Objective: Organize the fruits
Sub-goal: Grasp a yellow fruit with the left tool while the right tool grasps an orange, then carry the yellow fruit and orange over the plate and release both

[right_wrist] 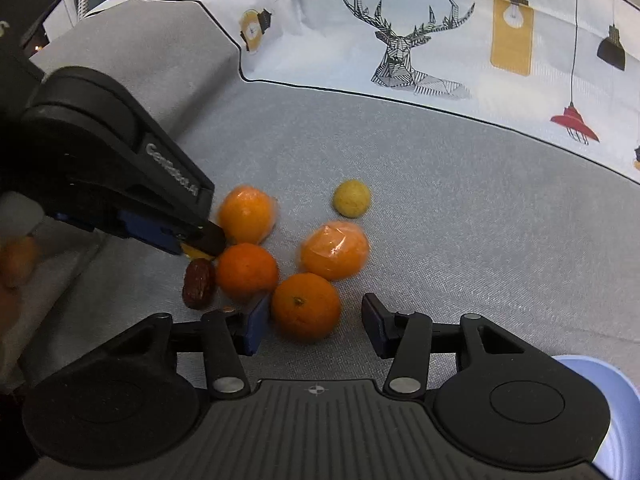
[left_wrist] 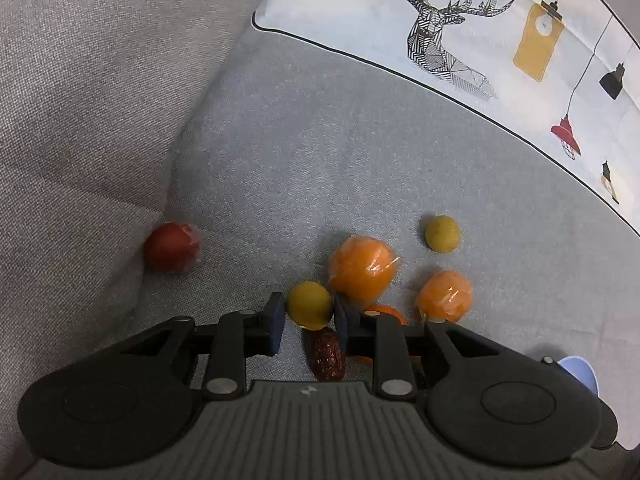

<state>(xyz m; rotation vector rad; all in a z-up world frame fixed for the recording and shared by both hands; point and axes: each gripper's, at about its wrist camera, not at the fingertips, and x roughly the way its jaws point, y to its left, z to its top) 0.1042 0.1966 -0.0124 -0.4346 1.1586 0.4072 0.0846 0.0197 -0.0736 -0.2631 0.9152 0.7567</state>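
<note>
Left tongs (left_wrist: 310,316), pointed steeply down, closed on a small yellow fruit (left_wrist: 310,306), blue pads against both its sides, low over the grey sofa seat (left_wrist: 360,140). Probably a gathering move: more fruit heaped just ahead of and to the right of these tongs. Directly beneath the fingertips, a wrinkled red date (left_wrist: 326,354). Just beyond the right pad, a film-wrapped orange (left_wrist: 362,266); further right, a second wrapped orange (left_wrist: 444,294); past those, a second yellow fruit (left_wrist: 442,234), apart from the heap. Well off to the left, in the crease by the armrest, a lone wrapped red fruit (left_wrist: 172,246), seemingly rolled there and not yet collected.

Right tongs (right_wrist: 314,320) open, astride a bare tangerine (right_wrist: 306,306): left pad at or nearly at the peel, right pad clearly short of it, so no grip yet. Likely the next piece to lift. Just left of it, touching the date, another bare tangerine (right_wrist: 246,272).

Behind everything, a white cushion with a deer print (right_wrist: 400,52). At the right tongs' lower right, the rim of a pale blue dish (right_wrist: 600,392), a plausible home for the fruit.
</note>
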